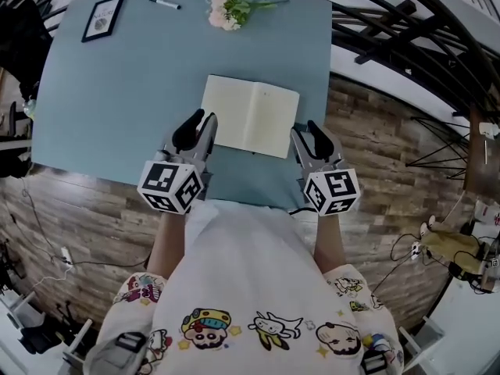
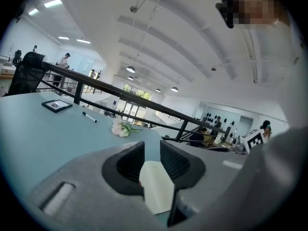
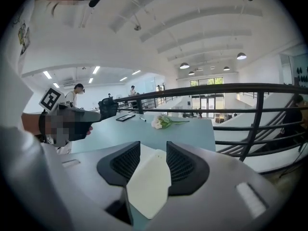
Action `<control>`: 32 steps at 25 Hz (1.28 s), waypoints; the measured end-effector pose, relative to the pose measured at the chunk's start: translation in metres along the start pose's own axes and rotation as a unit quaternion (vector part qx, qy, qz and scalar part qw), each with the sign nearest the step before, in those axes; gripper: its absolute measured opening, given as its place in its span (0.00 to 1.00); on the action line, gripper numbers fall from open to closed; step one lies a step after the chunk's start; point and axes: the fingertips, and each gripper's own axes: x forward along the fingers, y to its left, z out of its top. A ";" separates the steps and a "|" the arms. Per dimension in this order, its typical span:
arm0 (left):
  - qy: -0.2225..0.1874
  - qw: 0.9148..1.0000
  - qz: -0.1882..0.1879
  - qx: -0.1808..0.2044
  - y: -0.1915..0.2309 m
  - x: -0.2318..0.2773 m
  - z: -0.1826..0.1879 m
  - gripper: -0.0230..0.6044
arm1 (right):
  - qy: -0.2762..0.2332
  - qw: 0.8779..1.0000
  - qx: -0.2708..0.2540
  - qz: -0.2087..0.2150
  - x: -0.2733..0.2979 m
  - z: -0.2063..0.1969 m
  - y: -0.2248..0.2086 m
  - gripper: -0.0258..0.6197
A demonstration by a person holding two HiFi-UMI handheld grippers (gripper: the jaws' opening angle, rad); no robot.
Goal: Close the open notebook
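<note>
Both hand-held grippers hang low over the near edge of the blue-green table. The left gripper is just beside the near left corner of the notebook, and the right gripper is at its near right corner. Each gripper has its jaws spread, and in each gripper view a cream page shows through the gap with neither pad pressing on it. Whether any fingertip touches the paper cannot be told. The notebook lies open and flat at the middle of the table's near side, both blank pages up. Well apart from it, along the far edge, lie a bunch of pale pink flowers, a dark picture frame at the left corner, and a pen between the two.
</note>
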 end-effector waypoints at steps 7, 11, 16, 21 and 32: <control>0.032 0.997 -0.015 -0.063 0.002 0.012 -0.041 0.19 | 0.051 0.999 0.017 0.003 0.022 -0.040 -0.010 0.32; 0.059 0.993 -0.024 -0.099 0.001 0.022 -0.070 0.19 | 0.081 0.996 0.033 0.002 0.032 -0.068 -0.019 0.33; 0.087 0.985 -0.029 -0.147 0.002 0.028 -0.102 0.19 | 0.119 0.992 0.052 0.006 0.047 -0.100 -0.025 0.35; 0.110 0.976 -0.028 -0.184 0.006 0.030 -0.128 0.19 | 0.151 0.986 0.067 0.002 0.057 -0.126 -0.031 0.36; 0.128 0.948 -0.018 -0.290 0.013 0.025 -0.170 0.19 | 0.210 0.975 0.077 -0.008 0.069 -0.160 -0.043 0.38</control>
